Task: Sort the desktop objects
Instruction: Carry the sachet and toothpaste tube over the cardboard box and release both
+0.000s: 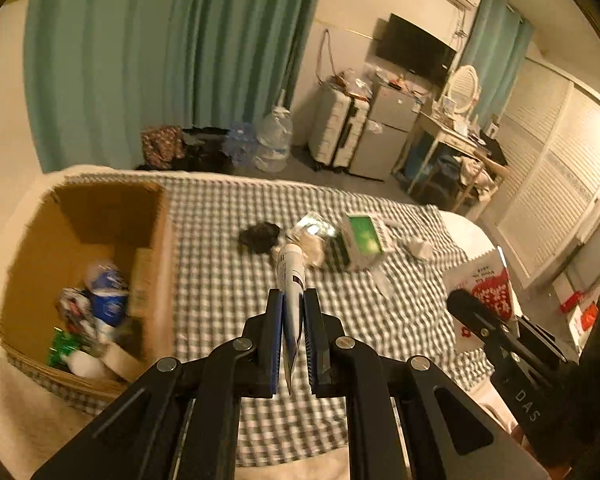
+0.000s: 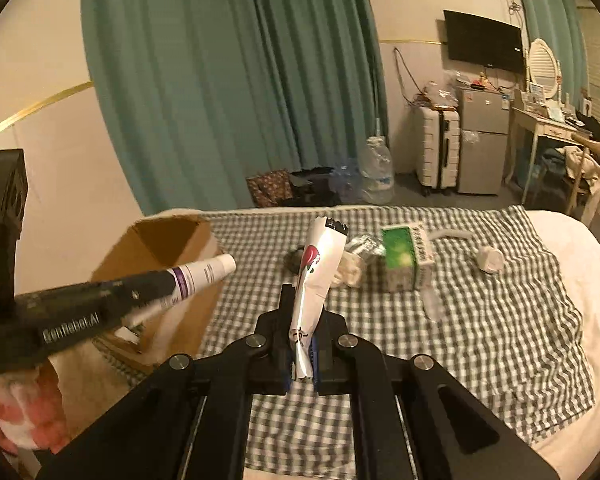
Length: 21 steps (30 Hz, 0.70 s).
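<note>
Left gripper (image 1: 293, 300) is clamping a white cream tube (image 1: 291, 276) beside the cardboard box (image 1: 100, 216) while the right gripper (image 2: 300, 300) is pinching a white snack packet (image 2: 318, 264) over the checkered cloth (image 2: 480, 320).

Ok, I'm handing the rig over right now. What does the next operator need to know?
Left hand-held gripper: shut on a white tube, held above the checked cloth beside the cardboard box.
Right hand-held gripper: shut on a white packet with red print.
Done: several items already lie in the box.
Left: drop both held items, then clear the green-and-white box, black clump, foil pack and small white object.
</note>
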Tool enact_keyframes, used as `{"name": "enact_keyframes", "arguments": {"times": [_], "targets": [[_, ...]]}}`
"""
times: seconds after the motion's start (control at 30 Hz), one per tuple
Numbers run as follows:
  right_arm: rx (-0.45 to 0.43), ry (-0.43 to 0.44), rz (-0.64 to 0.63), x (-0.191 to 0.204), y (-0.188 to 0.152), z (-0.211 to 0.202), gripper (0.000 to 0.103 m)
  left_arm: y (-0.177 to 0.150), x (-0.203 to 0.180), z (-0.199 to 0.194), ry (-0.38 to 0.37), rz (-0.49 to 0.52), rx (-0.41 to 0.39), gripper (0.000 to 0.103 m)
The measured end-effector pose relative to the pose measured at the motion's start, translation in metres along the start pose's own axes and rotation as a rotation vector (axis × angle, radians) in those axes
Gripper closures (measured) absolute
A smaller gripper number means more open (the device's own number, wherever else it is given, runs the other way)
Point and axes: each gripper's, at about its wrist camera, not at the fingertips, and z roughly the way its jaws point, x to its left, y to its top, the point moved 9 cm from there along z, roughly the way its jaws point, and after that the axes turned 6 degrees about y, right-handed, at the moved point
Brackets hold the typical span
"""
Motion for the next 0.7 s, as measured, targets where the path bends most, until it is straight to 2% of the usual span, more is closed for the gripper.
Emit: {"name": "enact_keyframes", "arguments": {"times": [0.33, 0.7], "targets": [[0.009, 0.104, -0.080, 0.070, 0.027, 0.019, 0.097, 0.029, 0.071, -0.032, 0.109, -0.029, -0.049, 0.093], [0.129, 0.222, -0.152, 0.155, 0.020, 0.090, 0.097, 0.019, 0.168, -0.019, 0.190, -0.124, -0.027, 0.093]]}}
